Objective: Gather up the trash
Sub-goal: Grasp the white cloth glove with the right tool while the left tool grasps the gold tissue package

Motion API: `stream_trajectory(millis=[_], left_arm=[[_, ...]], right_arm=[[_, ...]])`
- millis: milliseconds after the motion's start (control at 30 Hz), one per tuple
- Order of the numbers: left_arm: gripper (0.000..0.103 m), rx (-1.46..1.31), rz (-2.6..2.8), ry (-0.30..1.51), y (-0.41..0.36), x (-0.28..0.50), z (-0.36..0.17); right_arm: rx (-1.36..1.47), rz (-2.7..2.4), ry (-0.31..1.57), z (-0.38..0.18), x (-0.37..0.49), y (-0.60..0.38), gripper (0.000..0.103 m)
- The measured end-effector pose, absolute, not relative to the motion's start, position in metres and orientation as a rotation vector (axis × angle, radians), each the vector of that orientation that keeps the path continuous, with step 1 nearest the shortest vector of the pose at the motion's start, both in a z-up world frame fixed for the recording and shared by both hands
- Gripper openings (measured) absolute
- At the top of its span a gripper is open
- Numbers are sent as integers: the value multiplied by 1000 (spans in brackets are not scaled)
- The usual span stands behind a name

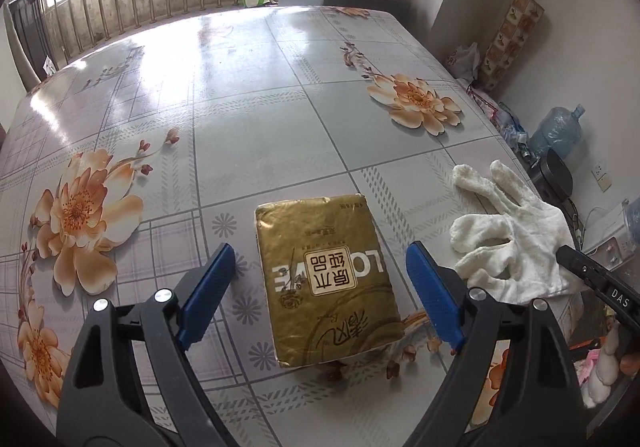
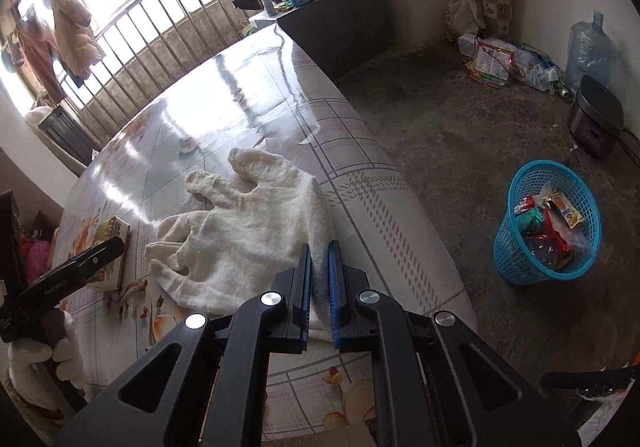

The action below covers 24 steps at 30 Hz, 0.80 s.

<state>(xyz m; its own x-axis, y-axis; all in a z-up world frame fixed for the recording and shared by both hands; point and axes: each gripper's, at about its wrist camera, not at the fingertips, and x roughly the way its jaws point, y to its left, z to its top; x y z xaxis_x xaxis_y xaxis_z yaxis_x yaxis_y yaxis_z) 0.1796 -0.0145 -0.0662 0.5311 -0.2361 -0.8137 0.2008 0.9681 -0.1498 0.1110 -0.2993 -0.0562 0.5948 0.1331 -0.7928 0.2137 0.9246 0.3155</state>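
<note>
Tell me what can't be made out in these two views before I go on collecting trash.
- Right gripper: the jaws look shut on the white glove, but the pads hide the pinched cuff in the right wrist view.
- Blue basket: only the top wrappers show; its wall hides the rest.
- Gold tissue pack: the underside and near end are hidden in the left wrist view, and the left gripper is open around it.

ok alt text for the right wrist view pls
The right gripper is shut on the cuff of a white glove lying on a floral table. A blue basket of wrappers stands on the floor to the right.
</note>
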Motion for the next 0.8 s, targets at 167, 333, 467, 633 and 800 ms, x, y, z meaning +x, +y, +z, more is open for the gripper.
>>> stream_trajectory(millis=[167, 333, 467, 633, 800], left_arm=[[74, -4, -241, 952, -13, 176, -67], [57, -14, -278, 937, -9, 174, -65], [54, -16, -297, 938, -7, 169, -64], [54, -24, -346, 969, -5, 152, -63], [55, -37, -349, 1001, 1, 133, -62]], right_arm=[[410, 48, 993, -57, 90, -289, 11], [364, 151, 1000, -48, 77, -279, 29], [366, 125, 962, -39, 77, -288, 45], [359, 122, 947, -37, 85, -292, 55], [348, 118, 956, -42, 95, -287, 56]])
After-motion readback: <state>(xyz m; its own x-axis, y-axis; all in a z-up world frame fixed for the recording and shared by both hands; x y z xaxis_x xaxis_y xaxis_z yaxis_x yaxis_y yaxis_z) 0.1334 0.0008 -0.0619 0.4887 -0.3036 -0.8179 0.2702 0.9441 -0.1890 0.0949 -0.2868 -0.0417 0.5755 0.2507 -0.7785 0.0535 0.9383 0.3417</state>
